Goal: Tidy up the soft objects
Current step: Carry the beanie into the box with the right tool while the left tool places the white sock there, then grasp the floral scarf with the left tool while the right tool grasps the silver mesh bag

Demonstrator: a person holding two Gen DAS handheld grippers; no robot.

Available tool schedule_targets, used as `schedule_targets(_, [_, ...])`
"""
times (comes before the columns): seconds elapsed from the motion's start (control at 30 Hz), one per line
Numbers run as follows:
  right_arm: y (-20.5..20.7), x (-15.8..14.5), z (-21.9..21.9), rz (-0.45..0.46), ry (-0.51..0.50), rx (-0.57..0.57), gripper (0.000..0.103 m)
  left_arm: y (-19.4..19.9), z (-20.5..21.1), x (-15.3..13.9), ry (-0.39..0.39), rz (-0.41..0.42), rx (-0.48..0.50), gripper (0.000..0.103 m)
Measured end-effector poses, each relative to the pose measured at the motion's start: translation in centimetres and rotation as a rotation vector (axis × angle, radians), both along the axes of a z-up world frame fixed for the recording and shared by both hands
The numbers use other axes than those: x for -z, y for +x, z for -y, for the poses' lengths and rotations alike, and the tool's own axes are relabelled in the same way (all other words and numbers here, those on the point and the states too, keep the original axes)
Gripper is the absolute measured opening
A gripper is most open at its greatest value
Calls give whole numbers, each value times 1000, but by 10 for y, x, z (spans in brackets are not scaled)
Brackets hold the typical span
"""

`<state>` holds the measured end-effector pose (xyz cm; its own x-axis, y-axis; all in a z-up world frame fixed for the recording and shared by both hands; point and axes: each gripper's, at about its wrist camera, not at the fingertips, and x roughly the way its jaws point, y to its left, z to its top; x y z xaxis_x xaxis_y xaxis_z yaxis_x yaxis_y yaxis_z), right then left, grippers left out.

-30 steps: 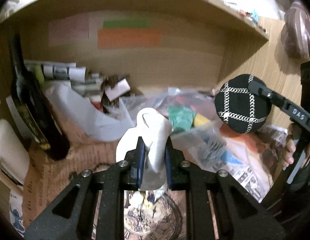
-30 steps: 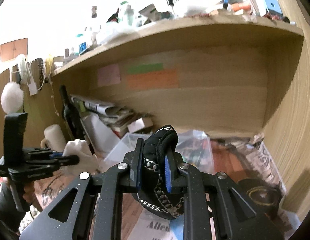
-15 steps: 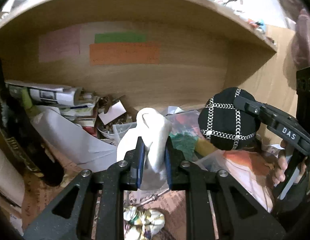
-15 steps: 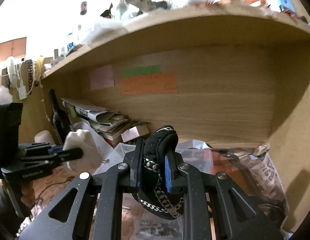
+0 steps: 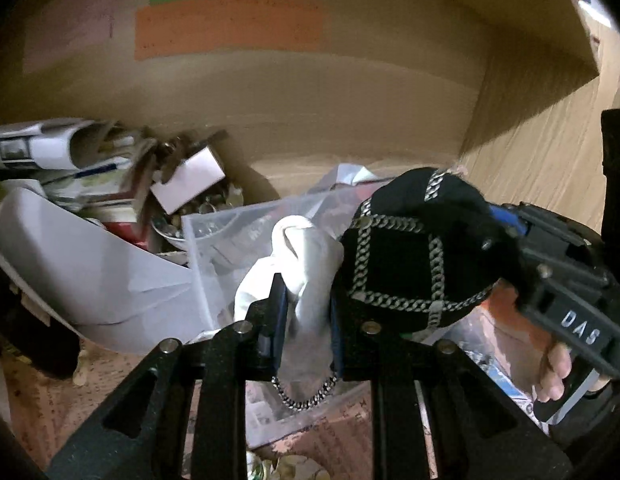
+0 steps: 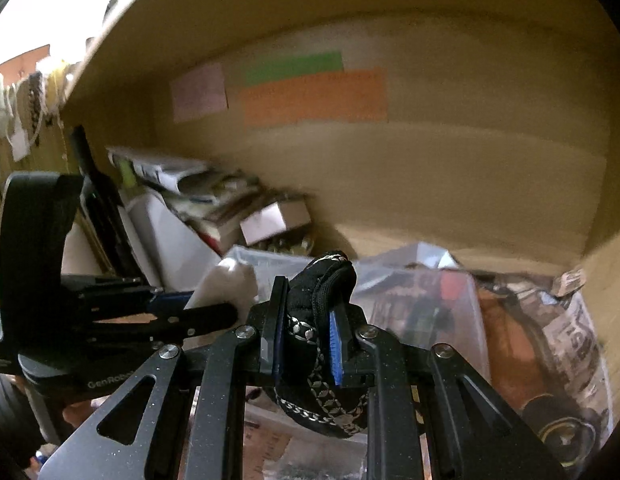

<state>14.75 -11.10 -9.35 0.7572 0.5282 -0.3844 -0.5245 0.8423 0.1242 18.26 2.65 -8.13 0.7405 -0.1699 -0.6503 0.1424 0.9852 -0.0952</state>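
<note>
Soft things are what I'm carrying — a white cloth [image 5: 310, 264] pinched between the fingers of my left gripper [image 5: 306, 320], and a black pouch [image 5: 413, 256] with silver chain trim clamped in my right gripper [image 6: 306, 332]. Both hang in the air ahead of me, the pouch just beside the cloth on its right and perhaps touching it. I judge this the carrying step: both pieces are up and headed for the clear plastic box [image 5: 230, 232] that sits just beyond and below my fingertips.

Next I'd need to bring each one over the box's open top, lower it, then ease the fingers apart — one side at a time, since the two grippers are crowded together.

The box stands in a wooden shelf bay [image 6: 469, 160], with coloured paper notes [image 6: 313, 96] on the back wall. Off to my left lie stacked papers [image 5: 50, 148] and a white sheet [image 5: 90, 272]; a dark bottle [image 6: 98, 200] stands farther left.
</note>
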Motion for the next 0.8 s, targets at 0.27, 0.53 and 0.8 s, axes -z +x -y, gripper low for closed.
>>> schedule_targets(0.27, [17, 20, 3, -100, -88, 41, 18, 18, 1, 20, -10, -75, 3, 38])
schedule_targets(0.53, [10, 22, 13, -77, -142, 105, 63, 5, -1, 9, -27, -38, 4, 56])
schedule_targets(0.8, [-22, 0, 27, 21, -112, 136, 80, -31, -1, -21, 5, 79, -5, 72])
